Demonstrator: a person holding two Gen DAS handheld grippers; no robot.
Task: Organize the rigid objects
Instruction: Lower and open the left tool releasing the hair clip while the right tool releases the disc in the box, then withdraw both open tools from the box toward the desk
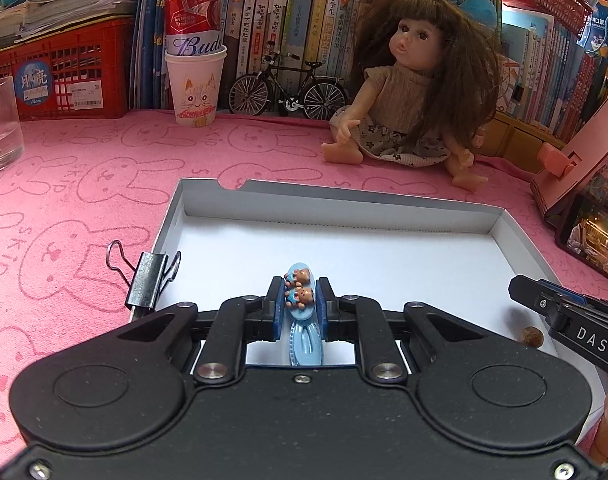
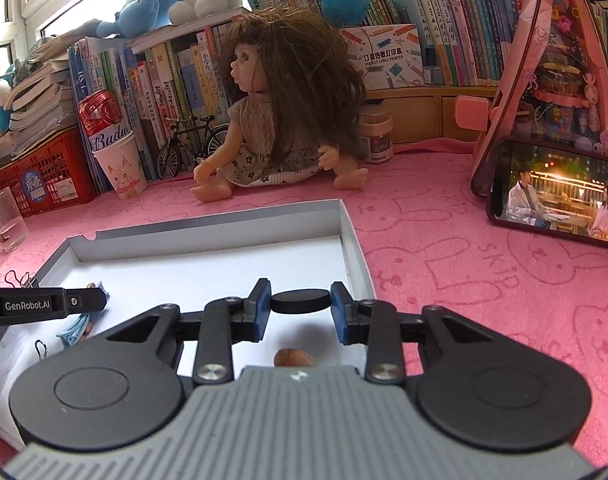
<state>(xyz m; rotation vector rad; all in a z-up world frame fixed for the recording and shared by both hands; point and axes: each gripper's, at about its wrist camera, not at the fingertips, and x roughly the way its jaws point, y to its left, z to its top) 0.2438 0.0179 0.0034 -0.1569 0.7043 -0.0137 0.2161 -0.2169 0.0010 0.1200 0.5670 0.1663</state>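
Note:
My left gripper [image 1: 300, 300] is shut on a blue hair clip with two small bears [image 1: 300, 284] and holds it over the near part of a shallow white box [image 1: 343, 204]. My right gripper [image 2: 300, 302] is shut on a flat black disc [image 2: 300, 301] over the box's right side [image 2: 353, 248]. A brown nut-like ball [image 1: 531, 336] lies inside the box, also under my right gripper [image 2: 290, 357]. A black binder clip [image 1: 146, 284] sits on the box's left rim. The left gripper's finger [image 2: 80, 302] and the blue clip [image 2: 74, 332] show at left in the right wrist view.
A doll [image 1: 407, 92] sits behind the box on the pink bunny cloth [image 1: 84, 184]. A paper cup holding a red can [image 1: 194, 80], a model bicycle [image 1: 288, 92], a glass [image 1: 0, 124] and a red crate [image 1: 64, 68] stand along the bookshelf. A phone [image 2: 555, 192] leans on a pink stand at right.

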